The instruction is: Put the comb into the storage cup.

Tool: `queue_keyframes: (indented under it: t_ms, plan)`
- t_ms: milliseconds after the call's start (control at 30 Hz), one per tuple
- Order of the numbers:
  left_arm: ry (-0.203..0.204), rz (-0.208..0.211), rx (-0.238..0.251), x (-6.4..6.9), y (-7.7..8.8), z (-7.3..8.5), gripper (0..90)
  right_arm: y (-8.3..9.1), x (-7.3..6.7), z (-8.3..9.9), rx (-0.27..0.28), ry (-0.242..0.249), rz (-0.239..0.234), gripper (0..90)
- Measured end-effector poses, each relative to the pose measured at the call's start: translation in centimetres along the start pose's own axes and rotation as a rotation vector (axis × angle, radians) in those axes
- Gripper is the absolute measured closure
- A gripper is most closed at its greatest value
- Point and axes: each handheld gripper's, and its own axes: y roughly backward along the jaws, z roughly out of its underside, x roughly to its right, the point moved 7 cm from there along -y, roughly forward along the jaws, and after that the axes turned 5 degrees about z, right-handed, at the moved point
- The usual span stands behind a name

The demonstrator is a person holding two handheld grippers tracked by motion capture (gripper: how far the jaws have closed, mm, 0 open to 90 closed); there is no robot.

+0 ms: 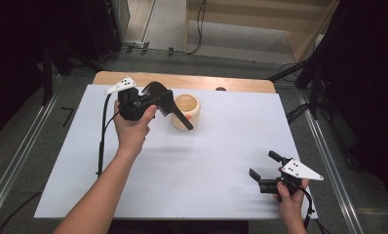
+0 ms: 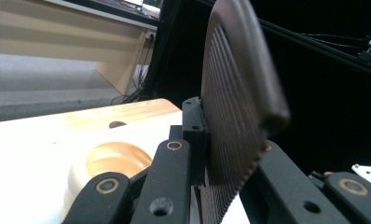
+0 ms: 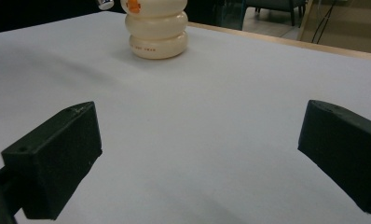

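Note:
My left gripper hovers at the far left of the table, shut on a dark brown ribbed paddle. In the left gripper view the paddle stands upright between the jaws, its ribbed face towards the left jaw. Its thin end reaches down over the near rim of a cream ribbed pot. That pot is open-topped, and it carries an orange mark on its side. My right gripper rests at the near right of the table, open, with only the white sheet showing between its jaws.
A white sheet covers the table, and a bare wooden strip with a small hole runs along its far edge. Metal rails flank both sides. Cables and dark stands lie on the floor beyond.

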Motion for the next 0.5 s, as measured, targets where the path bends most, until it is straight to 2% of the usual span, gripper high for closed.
queue_keyframes:
  t_ms: [500]
  plan:
    - [0.000,-0.013,0.006,-0.8,-0.6,-1.2,84.4,-0.1,0.0,0.0,-0.001,0.003,-0.002,0.0]
